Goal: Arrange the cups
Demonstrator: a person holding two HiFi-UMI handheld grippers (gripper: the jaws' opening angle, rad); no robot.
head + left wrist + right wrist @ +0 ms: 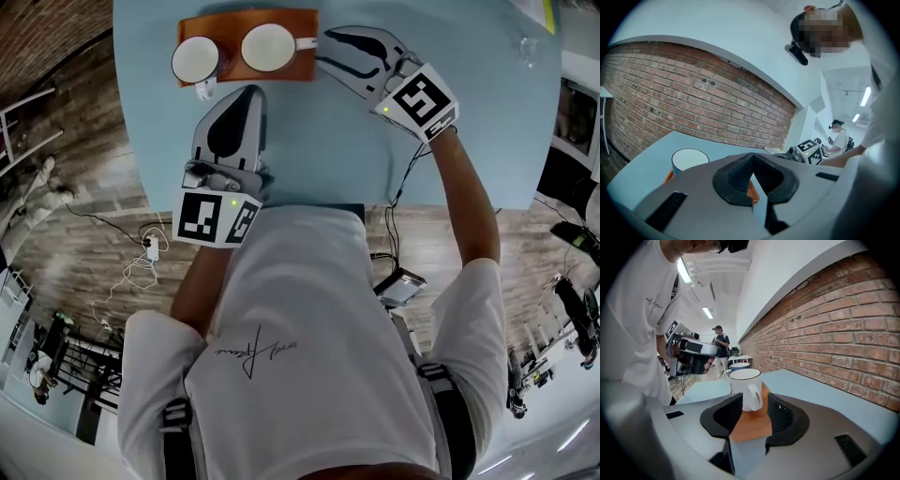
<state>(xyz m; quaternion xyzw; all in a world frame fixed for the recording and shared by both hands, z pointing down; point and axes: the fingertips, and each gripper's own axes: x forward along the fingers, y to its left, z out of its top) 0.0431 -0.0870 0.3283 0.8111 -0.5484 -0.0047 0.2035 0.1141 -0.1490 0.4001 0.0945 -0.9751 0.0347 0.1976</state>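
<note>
An orange tray (230, 23) lies at the far side of the light-blue table (319, 141) with two white cups on it. The left cup (195, 58) has its handle toward me, and the right cup (267, 47) has its handle pointing right. My right gripper (322, 50) is open just right of that handle. In the right gripper view the cup (745, 387) stands upright beyond the parted jaws, untouched, with the other cup (739, 365) behind it. My left gripper (248, 91) is shut and empty, below the tray. In its own view its tips (751, 157) meet, with a cup (689, 161) ahead on the left.
A brick wall (843, 324) runs along the table's far side. A small clear object (528, 47) sits at the table's far right corner. Cables and a power strip (150, 248) lie on the wooden floor to the left. Another person (719, 341) stands far off.
</note>
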